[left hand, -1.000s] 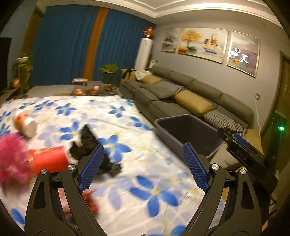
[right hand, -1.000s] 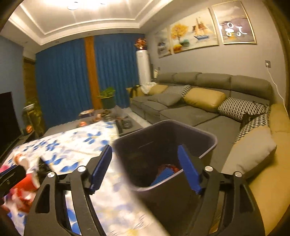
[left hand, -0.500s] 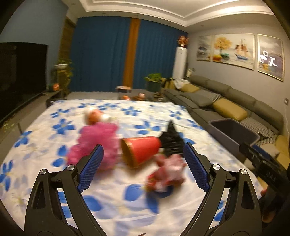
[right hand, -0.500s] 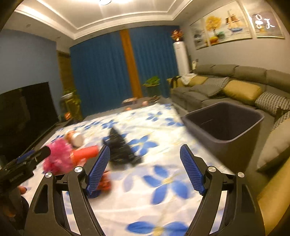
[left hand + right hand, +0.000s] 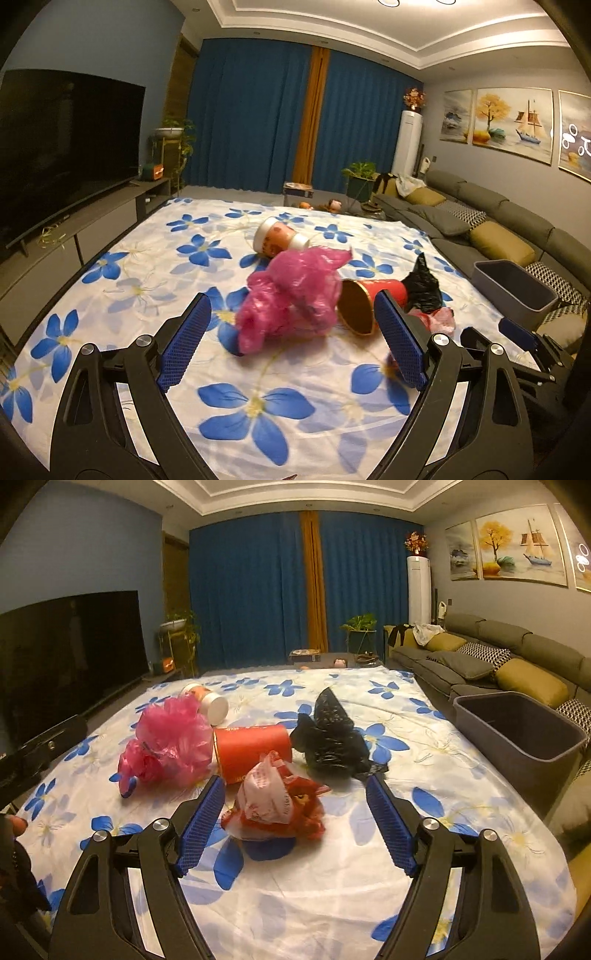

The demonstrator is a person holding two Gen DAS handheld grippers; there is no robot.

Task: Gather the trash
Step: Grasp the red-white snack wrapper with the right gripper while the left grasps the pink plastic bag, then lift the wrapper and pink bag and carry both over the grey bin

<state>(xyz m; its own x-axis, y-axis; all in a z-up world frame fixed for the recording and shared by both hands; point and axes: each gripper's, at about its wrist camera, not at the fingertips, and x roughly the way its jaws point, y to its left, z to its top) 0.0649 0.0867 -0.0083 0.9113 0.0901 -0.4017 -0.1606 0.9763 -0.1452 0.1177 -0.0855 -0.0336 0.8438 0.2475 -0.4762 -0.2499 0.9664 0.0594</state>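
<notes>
Trash lies on a white sheet with blue flowers (image 5: 122, 295). A pink plastic bag (image 5: 291, 295) (image 5: 170, 738), a red paper cup on its side (image 5: 369, 302) (image 5: 251, 751), a black bag (image 5: 421, 284) (image 5: 328, 738), a red-and-white bag (image 5: 277, 801) (image 5: 439, 319) and a white jar (image 5: 280, 238) (image 5: 207, 701) lie together. My left gripper (image 5: 291, 347) is open, just short of the pink bag. My right gripper (image 5: 295, 823) is open, with the red-and-white bag between its fingers. A grey bin (image 5: 517, 727) (image 5: 513, 288) stands at the right.
A grey sofa (image 5: 498, 664) with cushions runs along the right wall behind the bin. A large TV (image 5: 62, 147) on a low cabinet stands at the left. Blue curtains, plants and a low table with small items are at the far end.
Both grippers have swung left from the bin towards the trash pile and come closer to it. Both stayed open and empty.
</notes>
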